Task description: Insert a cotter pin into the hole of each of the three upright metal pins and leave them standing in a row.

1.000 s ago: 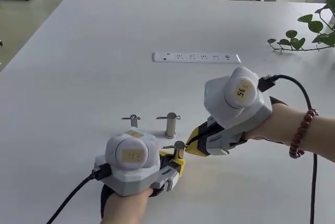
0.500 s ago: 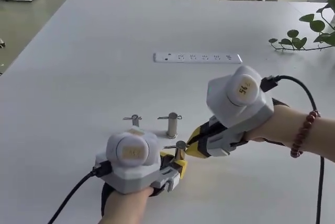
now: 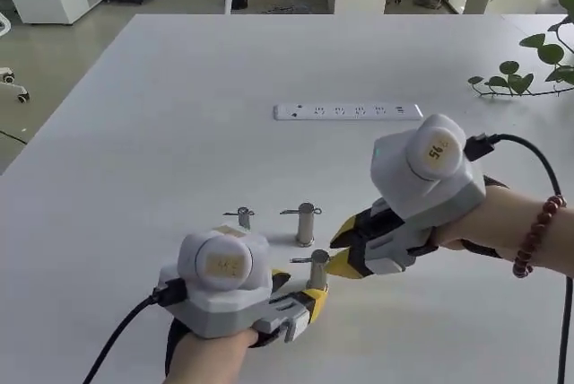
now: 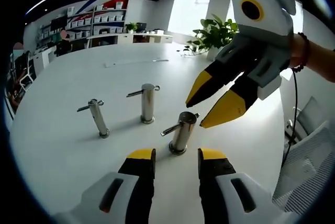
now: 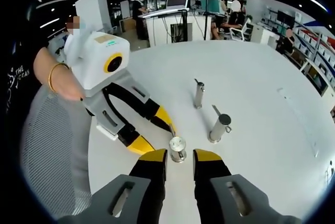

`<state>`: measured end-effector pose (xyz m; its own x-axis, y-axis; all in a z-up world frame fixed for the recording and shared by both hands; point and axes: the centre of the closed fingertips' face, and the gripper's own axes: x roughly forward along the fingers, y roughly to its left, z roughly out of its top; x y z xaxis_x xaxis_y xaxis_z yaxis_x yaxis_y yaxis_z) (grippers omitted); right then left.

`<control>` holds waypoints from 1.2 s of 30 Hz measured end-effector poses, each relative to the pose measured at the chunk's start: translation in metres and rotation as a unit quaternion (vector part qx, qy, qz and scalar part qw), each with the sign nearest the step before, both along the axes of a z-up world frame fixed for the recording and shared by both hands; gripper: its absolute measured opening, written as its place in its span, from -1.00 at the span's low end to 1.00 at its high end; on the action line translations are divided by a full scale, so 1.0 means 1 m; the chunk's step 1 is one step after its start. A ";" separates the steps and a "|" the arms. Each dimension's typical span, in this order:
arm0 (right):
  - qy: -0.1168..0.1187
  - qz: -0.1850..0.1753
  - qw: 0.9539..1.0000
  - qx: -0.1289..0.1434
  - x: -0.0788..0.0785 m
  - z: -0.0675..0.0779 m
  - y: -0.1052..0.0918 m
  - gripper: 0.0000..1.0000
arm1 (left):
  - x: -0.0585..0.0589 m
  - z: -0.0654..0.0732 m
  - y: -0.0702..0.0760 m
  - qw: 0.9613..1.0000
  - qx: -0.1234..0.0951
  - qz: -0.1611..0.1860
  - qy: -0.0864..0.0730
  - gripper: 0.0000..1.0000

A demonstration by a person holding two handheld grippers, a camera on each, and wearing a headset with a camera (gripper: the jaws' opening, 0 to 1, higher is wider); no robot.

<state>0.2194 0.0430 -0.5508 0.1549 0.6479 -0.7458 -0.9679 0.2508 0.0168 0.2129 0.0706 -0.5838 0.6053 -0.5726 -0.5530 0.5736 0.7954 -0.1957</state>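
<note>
- Both jaw pairs stand parted, gripping nothing: your left gripper (image 4: 175,154) and right gripper (image 5: 179,155) flank the nearest pin (image 4: 182,130).
- Its cotter pin (image 4: 169,129) sits through; back both grippers away without tipping it.

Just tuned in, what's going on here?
A person holds a claw in each hand. The left claw and right claw, both open, flank the nearest metal pin without gripping it. That pin, the middle pin and the far pin stand upright, each with a cotter pin through it.
</note>
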 end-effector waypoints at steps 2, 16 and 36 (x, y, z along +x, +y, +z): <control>0.003 -0.006 1.000 0.008 0.000 0.003 0.000 -0.66 | -0.003 0.004 0.004 1.000 -0.001 0.002 0.000 -0.36; 0.031 -0.066 0.994 0.080 -0.003 0.017 0.005 -0.48 | -0.018 0.030 0.018 0.999 0.010 -0.021 -0.048 0.01; 0.014 -0.083 0.991 0.107 -0.012 0.012 0.014 -0.28 | -0.029 0.054 0.043 0.997 0.005 -0.010 -0.081 0.49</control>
<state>0.2078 0.0571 -0.5393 0.2538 0.7592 -0.5994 -0.9124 0.3936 0.1122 0.1840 0.1135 -0.5294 0.6751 -0.5804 -0.4554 0.6127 0.7849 -0.0919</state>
